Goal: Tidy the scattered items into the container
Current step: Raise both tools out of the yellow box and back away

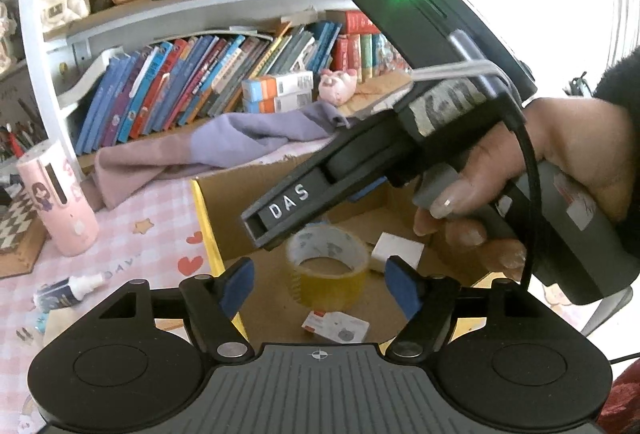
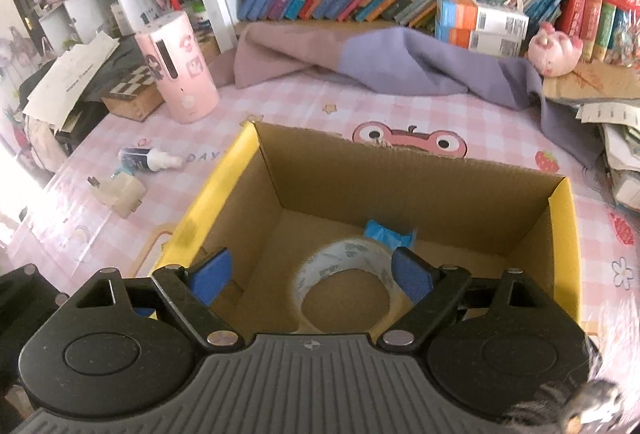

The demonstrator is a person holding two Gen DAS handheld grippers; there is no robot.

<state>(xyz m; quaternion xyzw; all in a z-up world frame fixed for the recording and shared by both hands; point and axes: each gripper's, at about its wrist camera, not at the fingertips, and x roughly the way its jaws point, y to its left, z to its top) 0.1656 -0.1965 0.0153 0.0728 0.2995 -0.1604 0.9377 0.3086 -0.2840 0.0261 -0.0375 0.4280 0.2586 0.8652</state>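
Box [image 2: 420, 170]: holds tape roll [image 2: 344, 274], white block [image 1: 398, 254], card [image 1: 336, 326], blue scrap [image 2: 386, 232]; still out on the table: bottle [image 2: 150, 159], beige block [image 2: 122, 192]; left gripper [image 1: 320, 288] and right gripper [image 2: 312, 276] open, empty, above box.

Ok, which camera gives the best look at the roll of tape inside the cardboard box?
The left wrist view: the tape roll stands whole in the cardboard box, its yellowish side and printed top both visible. In the right wrist view the tape roll is blurred, and the open right gripper hides its lower part.
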